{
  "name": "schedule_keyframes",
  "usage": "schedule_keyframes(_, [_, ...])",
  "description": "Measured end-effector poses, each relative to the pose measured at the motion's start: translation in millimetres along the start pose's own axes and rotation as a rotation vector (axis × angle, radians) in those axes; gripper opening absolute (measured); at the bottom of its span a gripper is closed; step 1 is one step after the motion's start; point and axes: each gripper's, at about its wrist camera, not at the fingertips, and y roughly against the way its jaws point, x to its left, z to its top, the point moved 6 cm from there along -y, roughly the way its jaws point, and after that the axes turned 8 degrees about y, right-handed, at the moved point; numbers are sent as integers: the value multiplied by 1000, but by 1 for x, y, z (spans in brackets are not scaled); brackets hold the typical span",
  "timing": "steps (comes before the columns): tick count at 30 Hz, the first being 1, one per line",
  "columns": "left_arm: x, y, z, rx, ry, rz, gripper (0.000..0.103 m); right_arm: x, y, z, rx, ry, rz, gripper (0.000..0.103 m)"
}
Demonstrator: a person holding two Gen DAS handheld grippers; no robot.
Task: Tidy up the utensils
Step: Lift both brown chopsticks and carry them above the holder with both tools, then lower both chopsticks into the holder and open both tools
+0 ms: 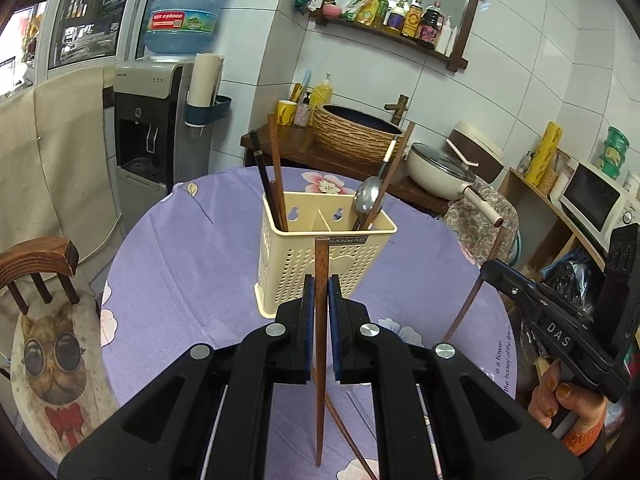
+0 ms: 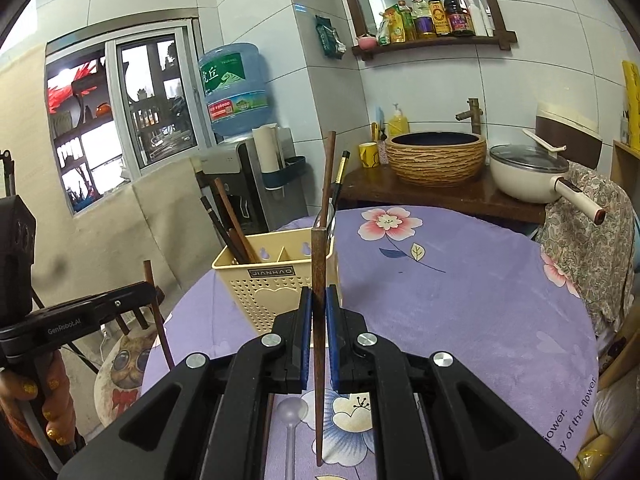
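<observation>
Mid-carry: left tool [image 1: 319, 300] and right tool [image 2: 319, 312] each clamped on a brown wooden chopstick [image 1: 320, 344], near the cream perforated plastic caddy [image 1: 316, 256] mid-table. Next up: tip over a compartment, drop in.

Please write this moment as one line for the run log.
left tongs: shut on chopstick | right tongs: shut on chopstick | holder: on table, ahead

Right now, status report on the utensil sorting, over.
Left gripper shut on a brown chopstick. Right gripper shut on another chopstick. Holder ahead on the table, partly filled. Nothing blocking.
</observation>
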Motion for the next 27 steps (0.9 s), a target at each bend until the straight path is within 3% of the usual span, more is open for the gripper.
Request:
schedule_keyframes(16, [-11, 16, 26, -29, -34, -27, 7, 6, 5, 22, -16, 5, 42, 7])
schedule_keyframes(23, [-31, 36, 78, -83, -62, -62, 7, 10, 10, 71, -74, 12, 62, 7])
schedule_keyframes(27, [-45, 46, 118, -129, -66, -60, 7, 10, 10, 117, -116, 6, 67, 7])
